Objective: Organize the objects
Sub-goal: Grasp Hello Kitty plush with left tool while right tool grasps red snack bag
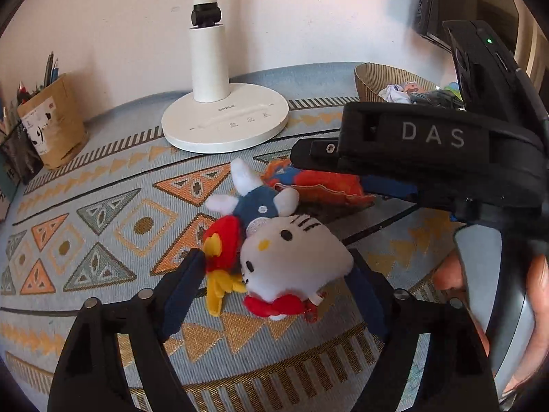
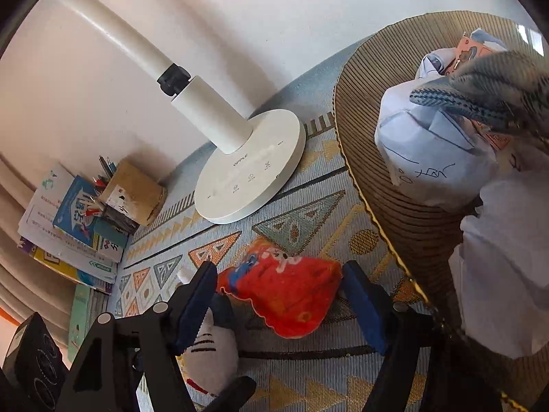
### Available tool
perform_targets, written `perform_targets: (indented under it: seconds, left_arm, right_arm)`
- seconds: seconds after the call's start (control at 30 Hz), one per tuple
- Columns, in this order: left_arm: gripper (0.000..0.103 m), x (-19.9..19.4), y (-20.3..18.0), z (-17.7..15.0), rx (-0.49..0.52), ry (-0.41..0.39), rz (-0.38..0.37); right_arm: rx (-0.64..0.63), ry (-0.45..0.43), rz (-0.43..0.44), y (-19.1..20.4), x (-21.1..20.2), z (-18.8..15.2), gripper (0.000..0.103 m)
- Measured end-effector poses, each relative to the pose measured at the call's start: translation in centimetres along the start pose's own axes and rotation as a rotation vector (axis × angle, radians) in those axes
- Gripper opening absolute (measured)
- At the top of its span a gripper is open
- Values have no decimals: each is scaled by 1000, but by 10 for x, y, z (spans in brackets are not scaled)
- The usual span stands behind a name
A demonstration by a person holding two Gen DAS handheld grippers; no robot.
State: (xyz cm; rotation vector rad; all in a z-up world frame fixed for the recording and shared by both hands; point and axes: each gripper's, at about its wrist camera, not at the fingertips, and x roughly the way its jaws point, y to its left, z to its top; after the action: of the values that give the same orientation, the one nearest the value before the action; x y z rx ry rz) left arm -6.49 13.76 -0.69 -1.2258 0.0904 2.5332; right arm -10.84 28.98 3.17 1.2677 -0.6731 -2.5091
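A white Hello Kitty plush [image 1: 291,254] with red bows and a blue body lies on the patterned cloth. My left gripper [image 1: 274,274] is open, its fingers on either side of the plush's head, close to it. A red-orange snack bag [image 2: 284,295] lies behind the plush; it also shows in the left wrist view [image 1: 322,185]. My right gripper [image 2: 278,292] is open with its fingers on either side of the bag. The right gripper's black body [image 1: 429,151] hangs over the bag in the left wrist view. The plush head [image 2: 212,353] shows under the right gripper's left finger.
A white desk lamp base [image 1: 224,122] stands behind the toys. A corrugated cardboard basket [image 2: 387,185] with paper and cloth items stands at the right. A brown pen holder [image 1: 55,120] and stacked books [image 2: 75,226] stand at the left by the wall.
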Motion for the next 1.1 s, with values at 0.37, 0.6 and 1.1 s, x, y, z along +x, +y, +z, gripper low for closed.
perform_targets:
  seconds: [0.37, 0.6, 1.1]
  left_arm:
    - [60, -56, 20, -26, -25, -92, 61]
    - [60, -81, 36, -52, 30, -78, 121]
    - [89, -87, 87, -77, -178, -84, -49]
  right_arm:
    - [-4, 20, 47, 4, -38, -32, 11]
    - [-150, 72, -56, 29, -30, -40, 62]
    - [-466, 51, -257, 74, 32, -34, 38]
